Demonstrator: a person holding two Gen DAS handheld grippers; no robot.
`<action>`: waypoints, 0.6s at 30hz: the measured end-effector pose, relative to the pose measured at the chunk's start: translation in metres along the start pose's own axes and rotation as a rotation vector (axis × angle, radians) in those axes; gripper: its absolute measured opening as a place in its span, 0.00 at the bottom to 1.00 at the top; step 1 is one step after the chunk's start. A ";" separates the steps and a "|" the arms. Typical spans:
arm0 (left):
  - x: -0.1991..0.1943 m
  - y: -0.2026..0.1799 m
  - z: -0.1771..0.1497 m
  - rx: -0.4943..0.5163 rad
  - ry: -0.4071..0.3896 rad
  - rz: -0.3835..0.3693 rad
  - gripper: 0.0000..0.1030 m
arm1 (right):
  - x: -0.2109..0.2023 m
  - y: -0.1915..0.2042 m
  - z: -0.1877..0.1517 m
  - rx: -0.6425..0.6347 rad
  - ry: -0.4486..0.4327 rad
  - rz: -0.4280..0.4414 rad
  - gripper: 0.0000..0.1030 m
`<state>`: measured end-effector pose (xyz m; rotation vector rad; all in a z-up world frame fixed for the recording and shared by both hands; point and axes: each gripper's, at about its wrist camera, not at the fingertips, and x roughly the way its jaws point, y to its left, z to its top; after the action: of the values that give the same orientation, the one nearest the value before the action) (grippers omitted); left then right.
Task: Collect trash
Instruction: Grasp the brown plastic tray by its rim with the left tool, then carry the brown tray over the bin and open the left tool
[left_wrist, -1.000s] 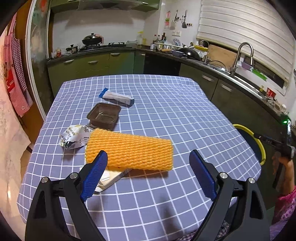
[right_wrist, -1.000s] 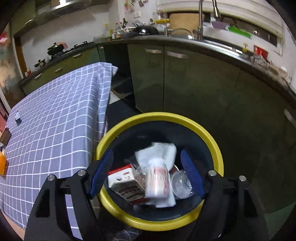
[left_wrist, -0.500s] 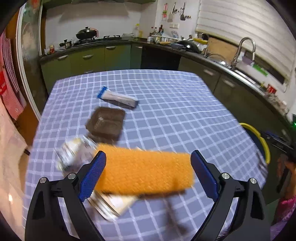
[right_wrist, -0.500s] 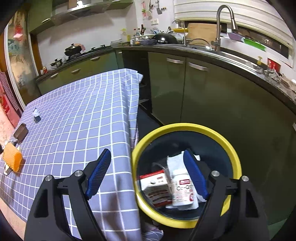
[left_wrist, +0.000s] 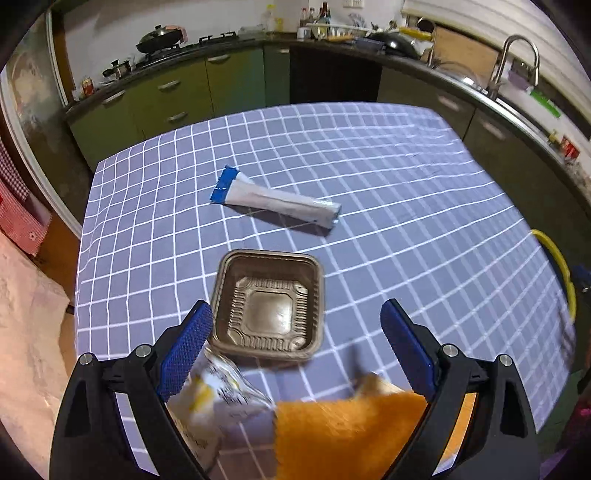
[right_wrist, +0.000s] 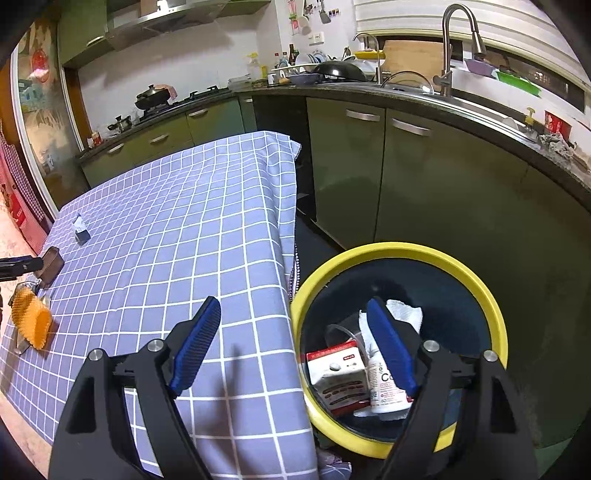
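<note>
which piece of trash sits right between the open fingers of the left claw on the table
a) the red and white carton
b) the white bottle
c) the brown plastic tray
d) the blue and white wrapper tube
c: in the left wrist view the brown plastic tray lies between the spread fingers of the left claw, while the blue and white wrapper tube lies farther off on the table.
</note>
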<state>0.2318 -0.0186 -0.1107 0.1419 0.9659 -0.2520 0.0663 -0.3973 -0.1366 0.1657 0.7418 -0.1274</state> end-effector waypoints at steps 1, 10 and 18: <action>0.005 0.000 0.001 0.005 0.007 0.003 0.89 | 0.001 0.001 0.000 -0.001 0.002 0.002 0.75; 0.032 0.008 0.011 0.030 0.056 0.031 0.89 | 0.006 0.009 0.002 -0.013 0.015 0.016 0.75; 0.035 0.008 0.008 0.025 0.068 0.025 0.67 | 0.004 0.013 0.002 -0.021 0.015 0.032 0.75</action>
<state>0.2588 -0.0182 -0.1350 0.1859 1.0282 -0.2375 0.0729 -0.3847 -0.1367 0.1589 0.7549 -0.0881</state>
